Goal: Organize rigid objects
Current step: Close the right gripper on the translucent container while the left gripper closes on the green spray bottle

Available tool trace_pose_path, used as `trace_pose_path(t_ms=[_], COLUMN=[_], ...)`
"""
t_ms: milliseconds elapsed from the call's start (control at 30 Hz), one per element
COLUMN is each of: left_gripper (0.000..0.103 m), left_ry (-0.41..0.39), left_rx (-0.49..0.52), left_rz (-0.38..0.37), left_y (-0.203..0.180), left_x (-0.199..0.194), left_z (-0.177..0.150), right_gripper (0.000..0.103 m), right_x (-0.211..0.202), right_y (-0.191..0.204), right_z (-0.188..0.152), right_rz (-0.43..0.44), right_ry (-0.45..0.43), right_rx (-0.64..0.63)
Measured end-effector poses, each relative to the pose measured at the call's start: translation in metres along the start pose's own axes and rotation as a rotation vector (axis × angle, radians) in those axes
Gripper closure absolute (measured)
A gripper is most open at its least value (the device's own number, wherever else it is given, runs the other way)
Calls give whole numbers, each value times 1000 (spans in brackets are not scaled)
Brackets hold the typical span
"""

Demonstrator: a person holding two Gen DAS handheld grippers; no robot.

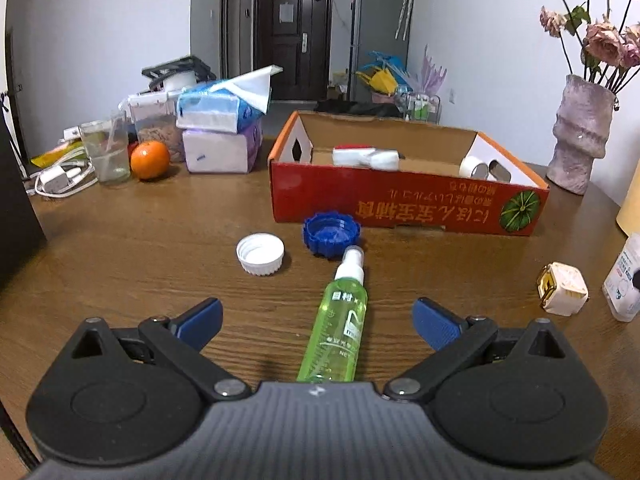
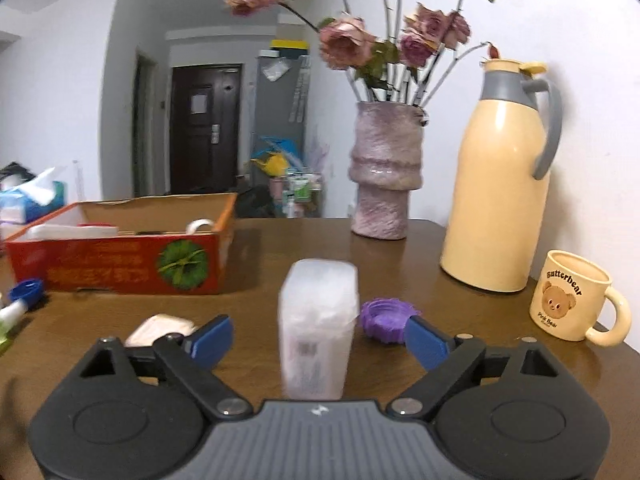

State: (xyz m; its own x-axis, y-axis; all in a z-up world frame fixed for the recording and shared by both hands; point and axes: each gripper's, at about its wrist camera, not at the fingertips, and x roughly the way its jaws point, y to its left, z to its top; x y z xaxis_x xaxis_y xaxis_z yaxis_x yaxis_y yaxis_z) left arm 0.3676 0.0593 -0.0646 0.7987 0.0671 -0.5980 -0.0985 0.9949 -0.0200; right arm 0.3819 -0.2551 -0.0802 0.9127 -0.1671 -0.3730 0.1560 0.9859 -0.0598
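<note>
In the left wrist view my left gripper point(image 1: 318, 322) is open, its blue pads either side of a green spray bottle point(image 1: 334, 328) lying on the wooden table. Beyond it lie a blue cap point(image 1: 331, 233) and a white cap point(image 1: 260, 253). A red cardboard box point(image 1: 404, 204) holds a white item point(image 1: 366, 157) and a tape roll point(image 1: 470, 166). In the right wrist view my right gripper point(image 2: 318, 342) is open around an upright clear plastic container point(image 2: 316, 328). A purple cap point(image 2: 386, 318) lies by the right finger, a cream cube point(image 2: 162, 330) by the left.
A vase of dried roses point(image 2: 384, 172), a cream thermos jug point(image 2: 500, 184) and a bear mug point(image 2: 572, 296) stand at the right. Tissue packs point(image 1: 220, 132), an orange point(image 1: 149, 159), a glass point(image 1: 105, 152) and cables point(image 1: 60, 178) crowd the far left. A white bottle point(image 1: 624, 276) stands near the cube point(image 1: 564, 288).
</note>
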Motion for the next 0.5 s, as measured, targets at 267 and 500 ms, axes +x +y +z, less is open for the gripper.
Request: trace_pose_path(t_ms=[267,500], left_gripper=[0,0], left_ry=[31,45], left_rx=[19,35], left_rz=[5,9], left_y=[-3,-4], left_x=[10,23], left_z=[-4,-3], right_gripper=[63,63], right_x=[45,46], right_y=[-5,-6], right_z=[3,2], right_rz=[33,30], right_ry=[146,132], right_rx=[39,52])
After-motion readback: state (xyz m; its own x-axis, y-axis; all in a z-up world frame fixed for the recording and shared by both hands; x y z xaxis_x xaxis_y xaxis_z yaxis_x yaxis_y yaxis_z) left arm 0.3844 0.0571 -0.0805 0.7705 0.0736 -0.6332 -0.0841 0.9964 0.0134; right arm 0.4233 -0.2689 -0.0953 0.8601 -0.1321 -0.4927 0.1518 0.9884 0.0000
